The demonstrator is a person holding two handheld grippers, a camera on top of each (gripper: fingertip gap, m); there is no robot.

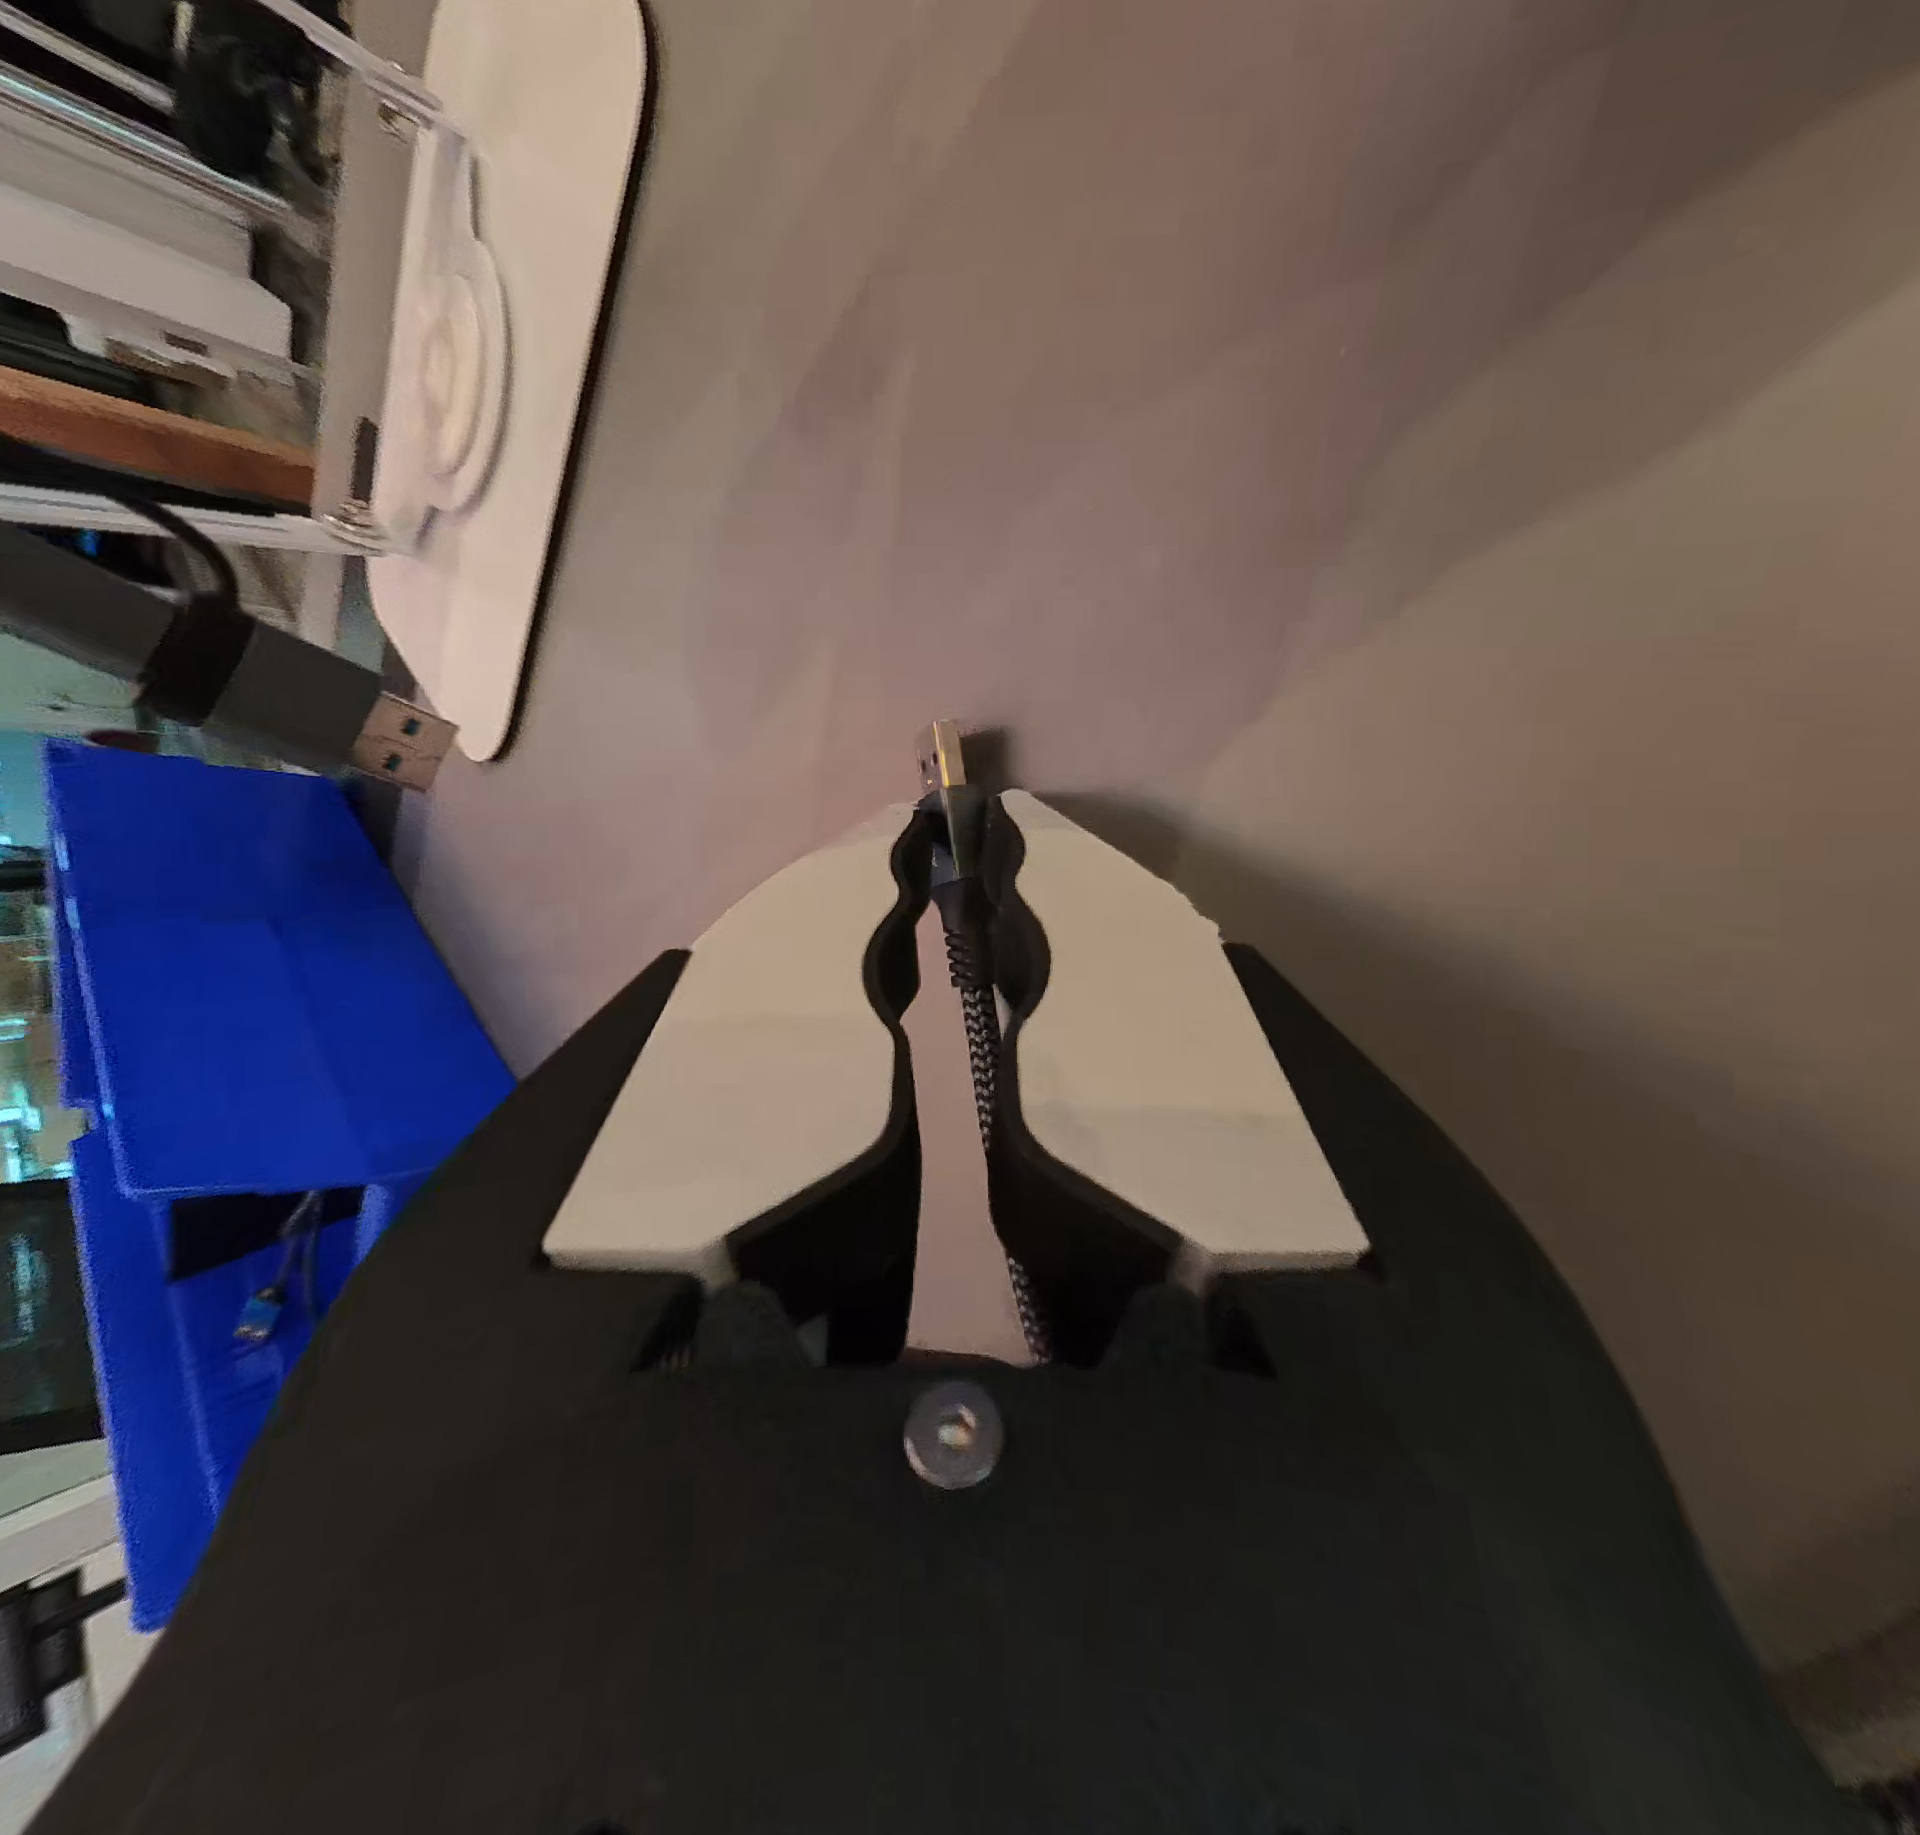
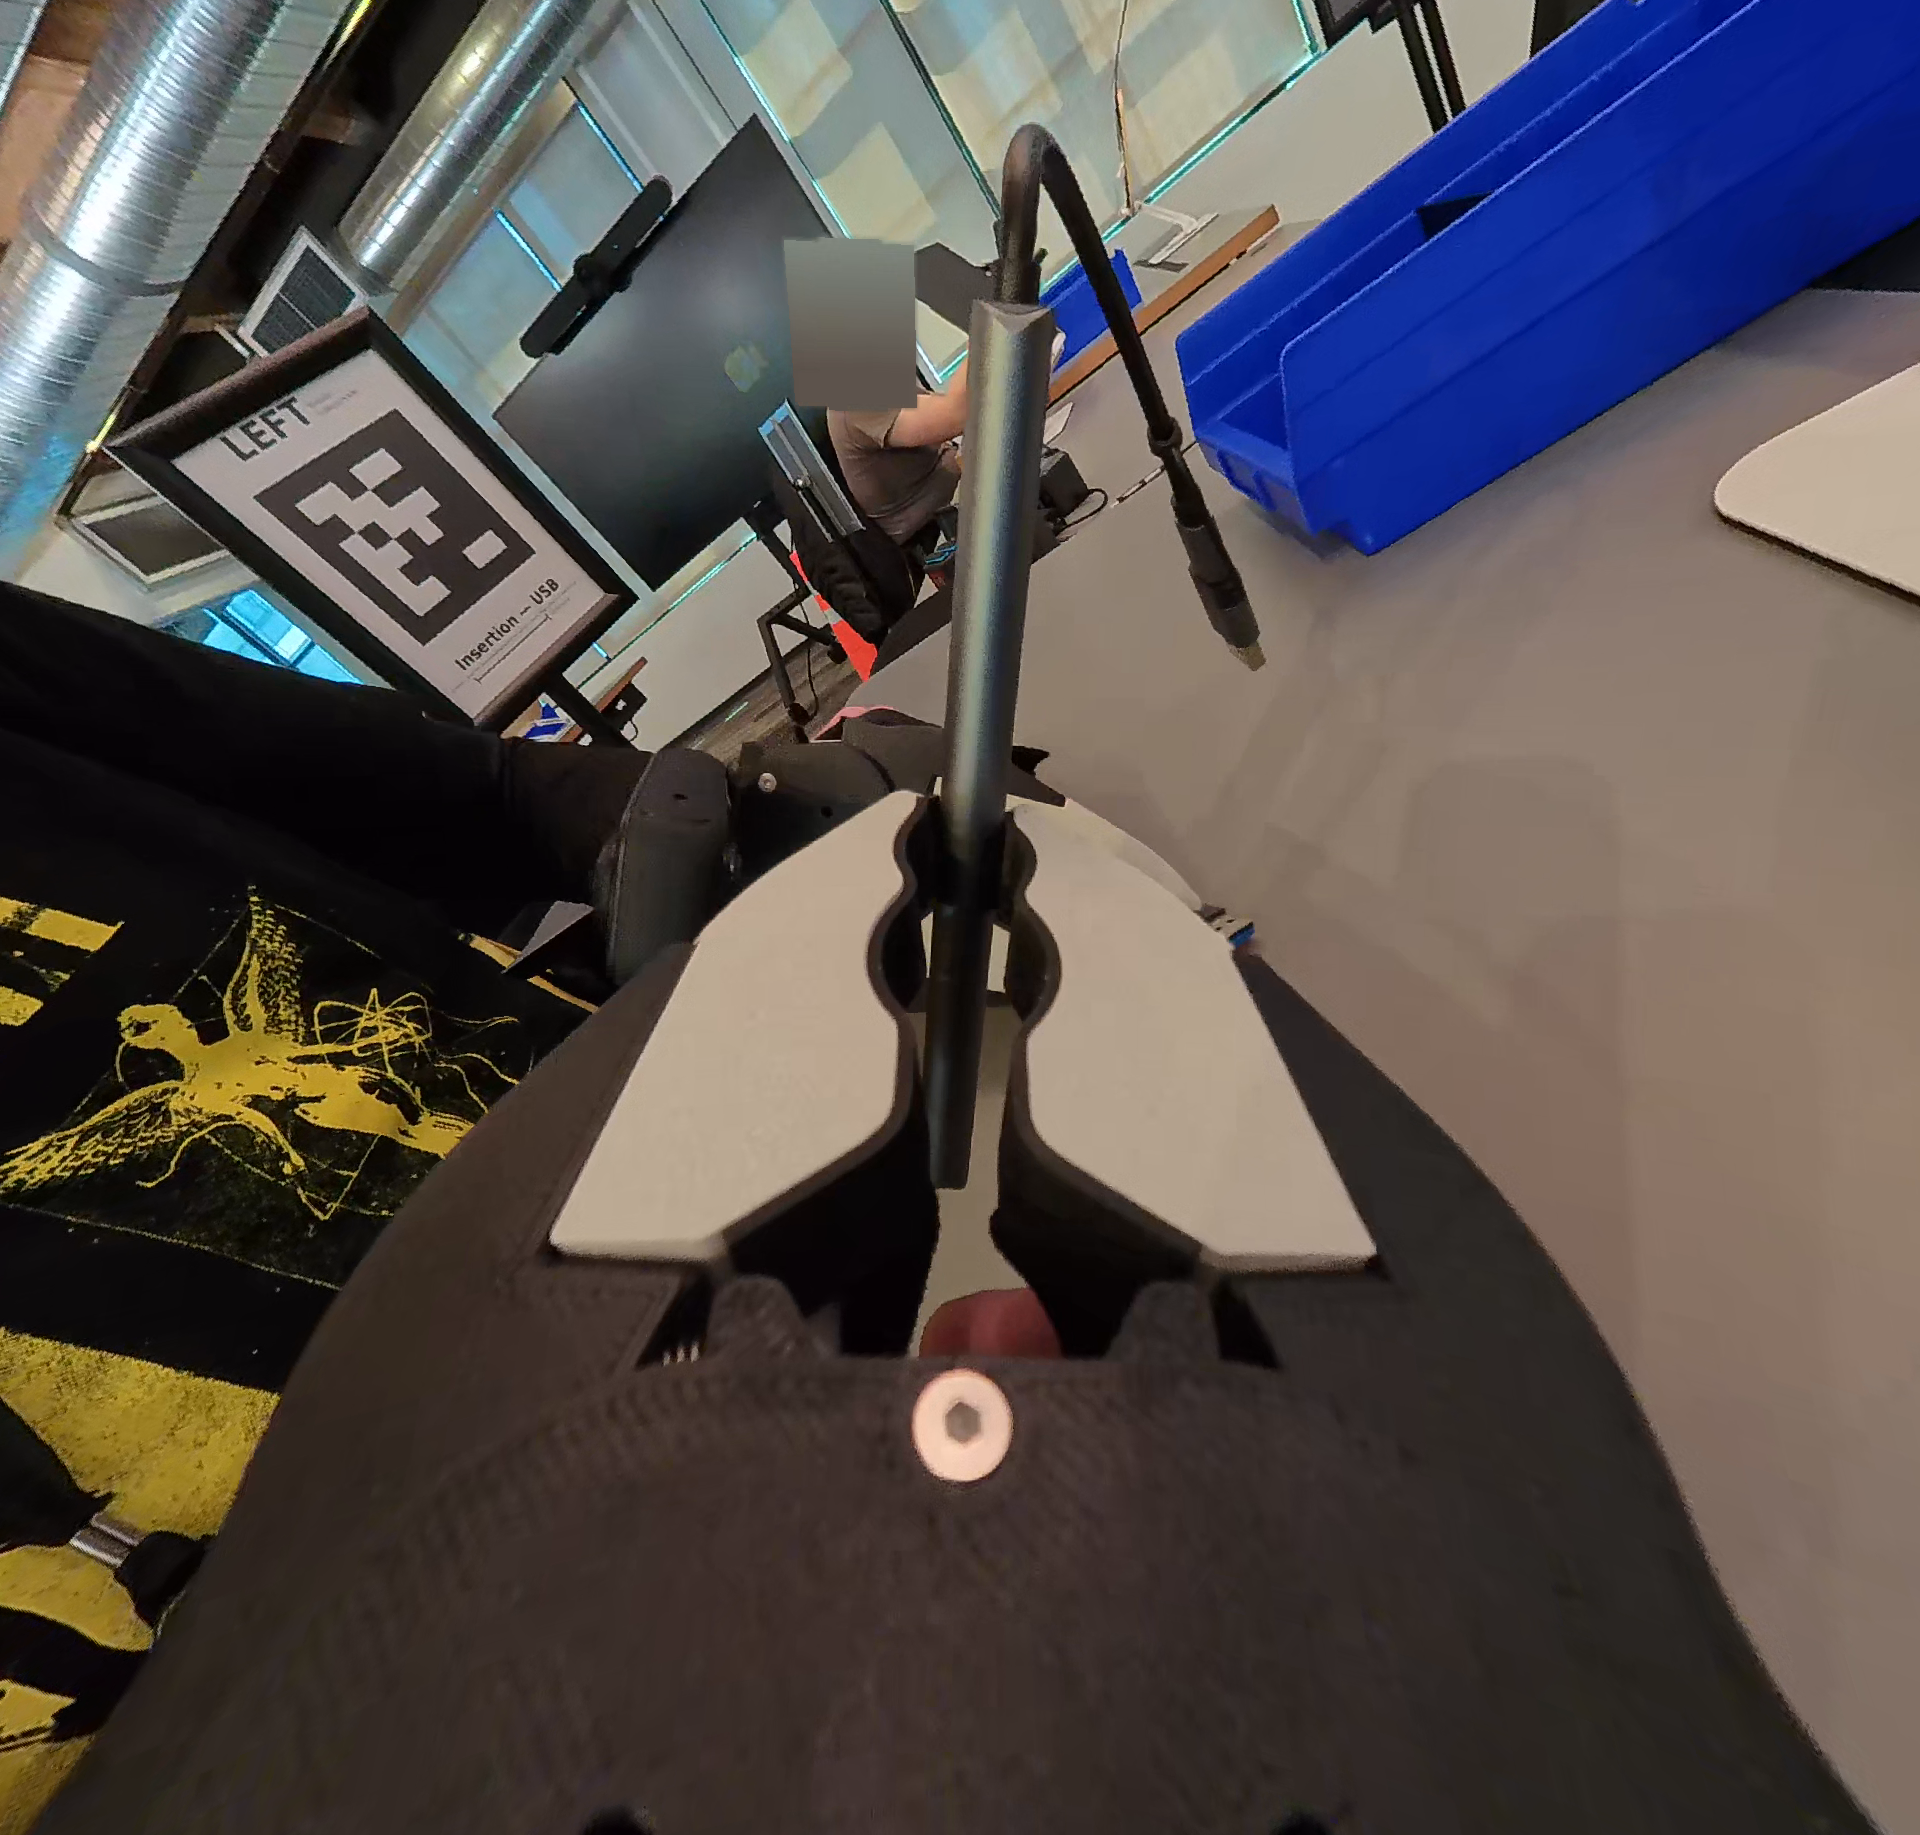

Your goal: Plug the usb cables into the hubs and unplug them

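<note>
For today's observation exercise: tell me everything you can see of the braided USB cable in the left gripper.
The braided USB cable has a black-and-white woven jacket, a dark plug housing and a silver metal USB-A tip. The left gripper is closed on the housing, both dark pads against it; the tip sticks out ahead, close above the grey table. The cable trails back between the fingers.

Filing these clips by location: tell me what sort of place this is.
Probably an office-style lab or workshop: a grey worktable with blue parts bins, a large dark screen on a stand, and exposed silver ducts overhead.
</note>
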